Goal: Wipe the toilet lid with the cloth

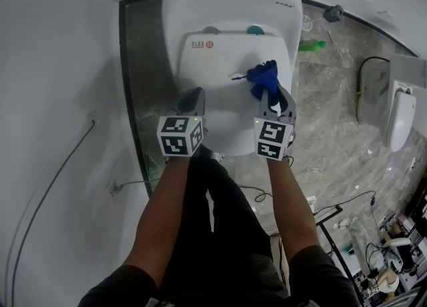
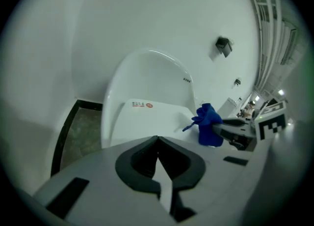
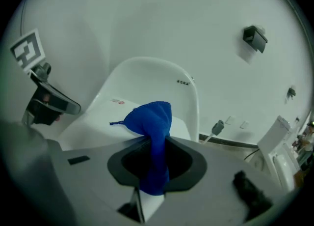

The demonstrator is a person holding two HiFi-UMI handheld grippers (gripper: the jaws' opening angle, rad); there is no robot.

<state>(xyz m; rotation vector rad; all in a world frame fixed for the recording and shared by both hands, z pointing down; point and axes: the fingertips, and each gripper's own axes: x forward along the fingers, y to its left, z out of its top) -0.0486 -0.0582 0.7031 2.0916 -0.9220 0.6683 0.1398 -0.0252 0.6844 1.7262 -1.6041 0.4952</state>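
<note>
Cloth (image 1: 263, 80), blue, hangs pinched in right gripper (image 3: 156, 151) jaws, approx 2 o'clock over toilet lid (image 1: 213, 72), possibly touching it. Left gripper (image 2: 158, 146) at 9 o'clock, jaws pressed together w/ nothing between.

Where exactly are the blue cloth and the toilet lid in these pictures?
blue cloth (image 1: 264, 80): head view, on its bunched middle.
toilet lid (image 1: 220, 102): head view, on the bare white middle of its top.
</note>
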